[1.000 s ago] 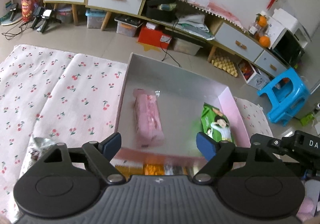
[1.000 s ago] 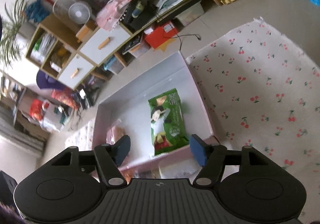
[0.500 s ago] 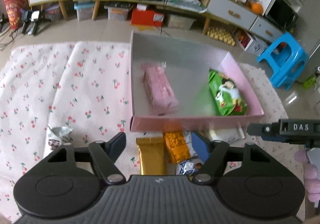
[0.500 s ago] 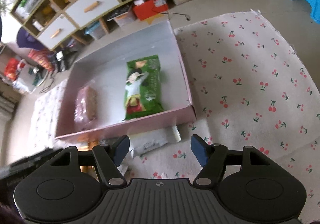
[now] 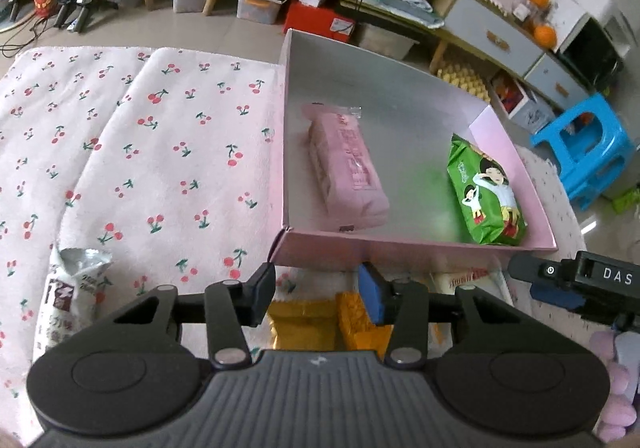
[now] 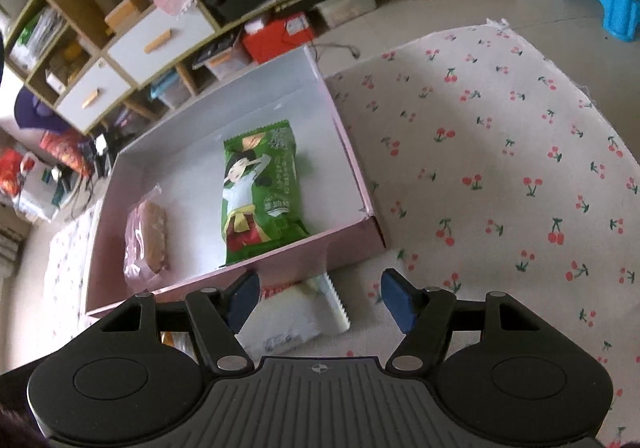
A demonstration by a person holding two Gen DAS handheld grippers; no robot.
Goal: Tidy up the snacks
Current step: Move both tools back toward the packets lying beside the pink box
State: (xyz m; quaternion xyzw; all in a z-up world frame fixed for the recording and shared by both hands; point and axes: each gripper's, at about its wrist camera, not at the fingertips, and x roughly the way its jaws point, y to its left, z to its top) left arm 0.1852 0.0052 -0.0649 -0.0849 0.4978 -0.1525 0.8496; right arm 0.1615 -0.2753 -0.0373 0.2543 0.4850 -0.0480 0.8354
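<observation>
We see the pink box at frame center with 2 snacks inside: a pink packet on its left and a green packet on its right. Our left gripper is about half open and holds nothing; below it a gold packet and an orange packet are partly hidden by its fingers. A silver packet lies at lower left. Our right gripper is wide open and empty, above a white packet partly covered by its left finger. The box's near wall hides the green packet's lower end in the right view.
</observation>
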